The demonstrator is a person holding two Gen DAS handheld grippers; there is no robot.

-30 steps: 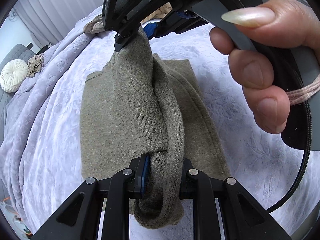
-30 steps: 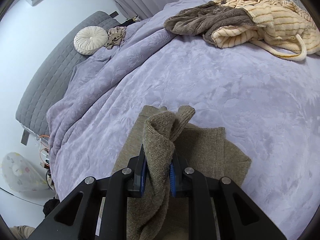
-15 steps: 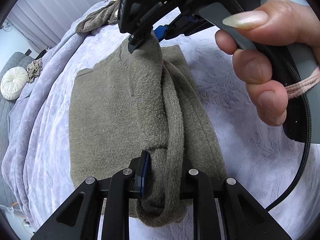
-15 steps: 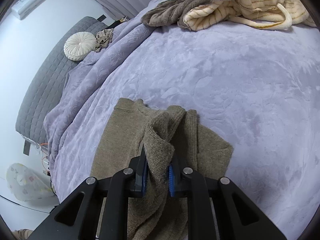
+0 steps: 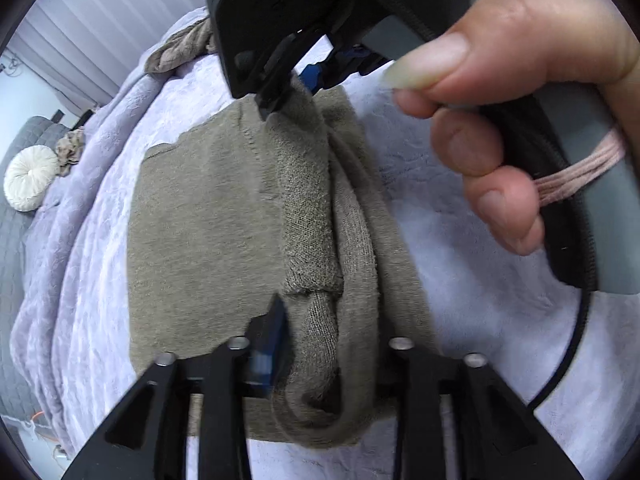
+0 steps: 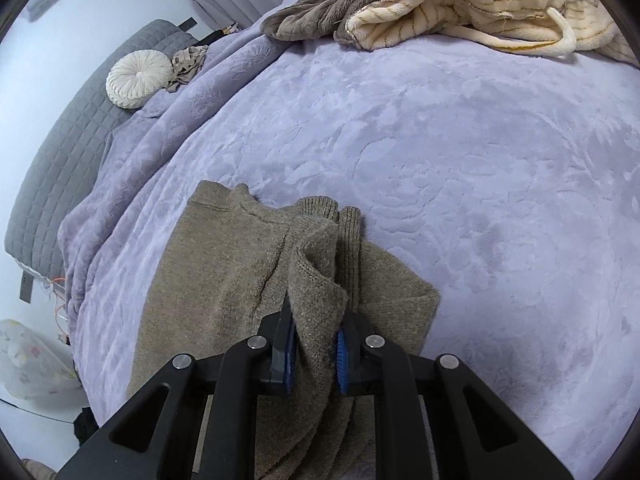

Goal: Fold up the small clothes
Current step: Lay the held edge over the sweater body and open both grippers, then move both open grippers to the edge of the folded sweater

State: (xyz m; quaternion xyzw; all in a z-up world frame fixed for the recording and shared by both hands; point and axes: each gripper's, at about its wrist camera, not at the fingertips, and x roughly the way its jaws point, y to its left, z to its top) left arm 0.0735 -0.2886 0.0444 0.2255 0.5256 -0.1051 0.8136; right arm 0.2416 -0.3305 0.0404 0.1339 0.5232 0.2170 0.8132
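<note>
The olive sweater (image 5: 208,248) lies flat on the lavender bed (image 6: 460,160), its folded-over sleeve running lengthwise from the left tongs (image 5: 332,352) to the right tongs (image 6: 314,354). Left jaws are opening off the sleeve; the right ones clamp the far end.

olive-brown knit sweater (image 5: 208,240) lies part-folded on the bed; its sleeve doubled across the body

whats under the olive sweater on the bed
The sweater lies on the lavender blanket, bare all around it. Whatever sits directly beneath is covered by the knit.
</note>
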